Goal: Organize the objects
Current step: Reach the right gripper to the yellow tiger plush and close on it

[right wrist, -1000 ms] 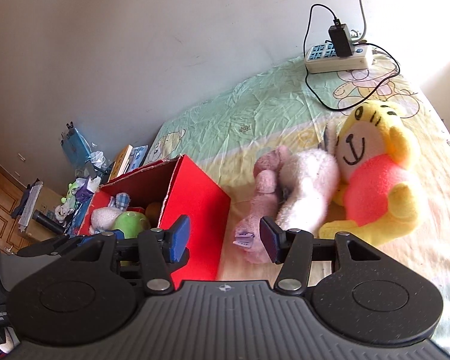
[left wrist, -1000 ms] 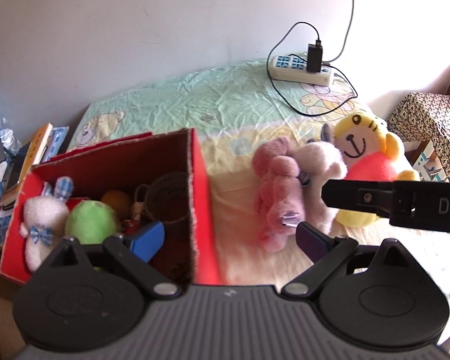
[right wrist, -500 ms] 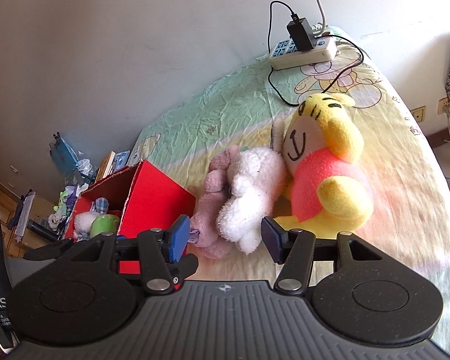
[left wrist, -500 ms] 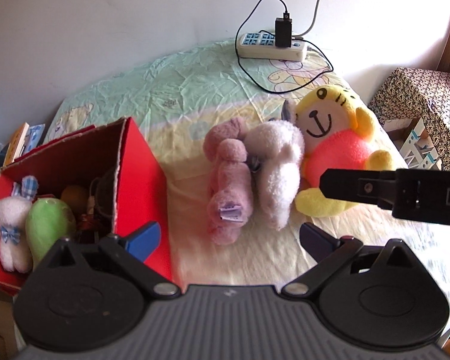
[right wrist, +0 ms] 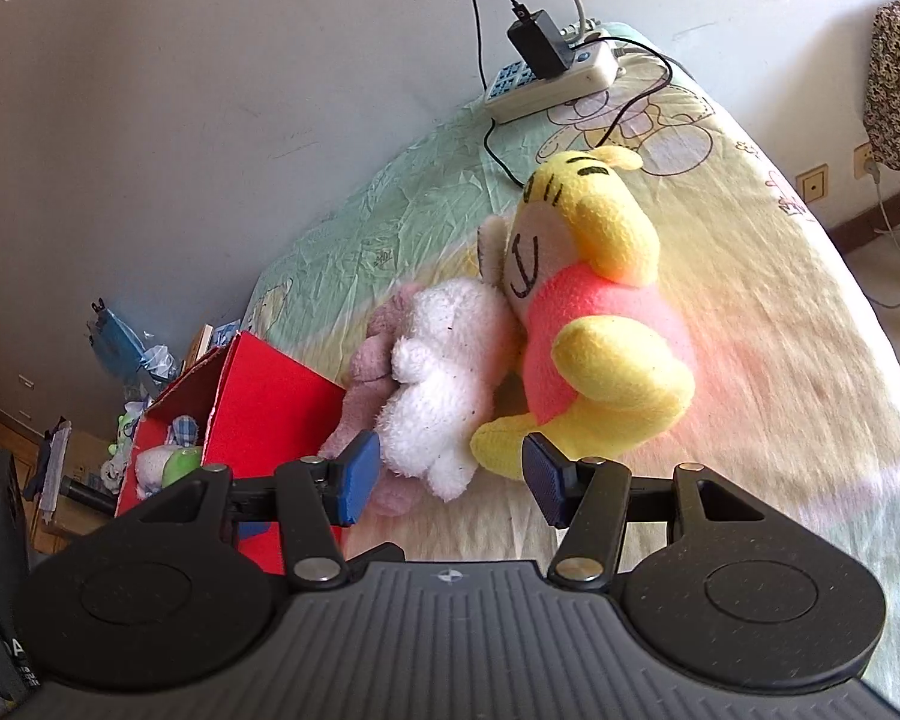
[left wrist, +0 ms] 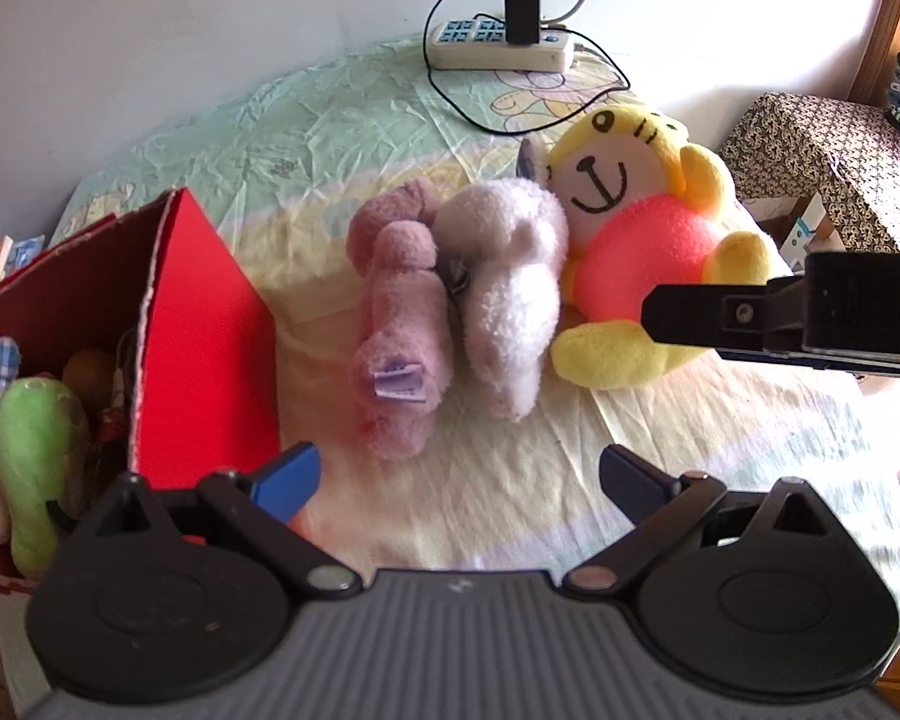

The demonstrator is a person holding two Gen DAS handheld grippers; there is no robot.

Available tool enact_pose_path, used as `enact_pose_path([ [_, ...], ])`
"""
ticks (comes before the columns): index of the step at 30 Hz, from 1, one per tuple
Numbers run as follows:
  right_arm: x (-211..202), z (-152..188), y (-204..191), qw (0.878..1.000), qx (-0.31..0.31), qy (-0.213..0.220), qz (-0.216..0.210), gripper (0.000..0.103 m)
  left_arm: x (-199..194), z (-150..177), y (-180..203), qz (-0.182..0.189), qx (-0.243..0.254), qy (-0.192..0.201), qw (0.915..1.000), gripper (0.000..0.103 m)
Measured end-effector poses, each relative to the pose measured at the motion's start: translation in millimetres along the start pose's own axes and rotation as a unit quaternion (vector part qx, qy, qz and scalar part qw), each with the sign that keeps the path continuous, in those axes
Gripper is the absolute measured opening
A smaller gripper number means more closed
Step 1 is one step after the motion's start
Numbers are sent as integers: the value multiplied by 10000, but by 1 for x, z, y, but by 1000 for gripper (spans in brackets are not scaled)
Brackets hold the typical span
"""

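Observation:
Three plush toys lie side by side on the bed: a pink one (left wrist: pixel 399 324), a white one (left wrist: pixel 510 294) and a yellow one with a pink belly (left wrist: pixel 642 240). They also show in the right wrist view: pink (right wrist: pixel 369 384), white (right wrist: pixel 444 372), yellow (right wrist: pixel 600 324). A red box (left wrist: pixel 204 348) at the left holds a green toy (left wrist: pixel 30 438) and other small toys. My left gripper (left wrist: pixel 459 477) is open and empty, just short of the pink toy. My right gripper (right wrist: pixel 450 477) is open and empty, close to the white toy's lower end; its side crosses the left wrist view (left wrist: pixel 780 318).
A white power strip (left wrist: pixel 498 48) with a black charger and cable lies at the bed's far end by the wall. A patterned box (left wrist: pixel 822 168) stands to the right of the bed. Books and clutter (right wrist: pixel 120 354) sit beyond the red box.
Both grippers have swung right, away from the red box, and now face the three plush toys. The right gripper has come closer to the white toy. Both stay open.

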State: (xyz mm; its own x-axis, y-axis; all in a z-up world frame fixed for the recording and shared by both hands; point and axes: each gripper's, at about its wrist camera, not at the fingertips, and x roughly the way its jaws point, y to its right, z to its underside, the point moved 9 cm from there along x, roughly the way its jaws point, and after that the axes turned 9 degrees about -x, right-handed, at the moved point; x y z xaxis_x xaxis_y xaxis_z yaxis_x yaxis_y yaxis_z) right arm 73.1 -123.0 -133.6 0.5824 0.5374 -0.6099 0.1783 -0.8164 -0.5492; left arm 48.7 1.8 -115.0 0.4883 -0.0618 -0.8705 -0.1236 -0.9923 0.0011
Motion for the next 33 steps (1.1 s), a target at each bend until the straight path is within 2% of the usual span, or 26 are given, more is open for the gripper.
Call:
enact_pose_path([
  [9, -13, 2, 23, 9991, 353, 226, 22, 57, 6, 9, 22, 991, 143, -119, 9949, 102],
  [12, -24, -7, 29, 9978, 475, 450, -70, 57, 3, 5, 33, 1422, 201, -115, 9896, 102],
  [15, -39, -20, 33, 9956, 536, 737, -205, 57, -1, -2, 51, 1706, 443, 67, 9843, 102],
  [19, -44, -37, 54, 9940, 535, 945, 151, 58, 6, -16, 72, 2014, 506, 134, 9781, 102],
  [25, -10, -46, 92, 9956, 611, 605, 367, 59, 24, -39, 85, 2375, 204, 169, 9710, 102],
  [30, 16, -51, 103, 9955, 854, 385, -130, 62, 52, -51, 82, 2658, -251, -73, 9637, 102],
  [33, 31, -50, 104, 9960, 838, 186, -234, 64, 66, -53, 89, 2653, -212, -178, 9638, 102],
])
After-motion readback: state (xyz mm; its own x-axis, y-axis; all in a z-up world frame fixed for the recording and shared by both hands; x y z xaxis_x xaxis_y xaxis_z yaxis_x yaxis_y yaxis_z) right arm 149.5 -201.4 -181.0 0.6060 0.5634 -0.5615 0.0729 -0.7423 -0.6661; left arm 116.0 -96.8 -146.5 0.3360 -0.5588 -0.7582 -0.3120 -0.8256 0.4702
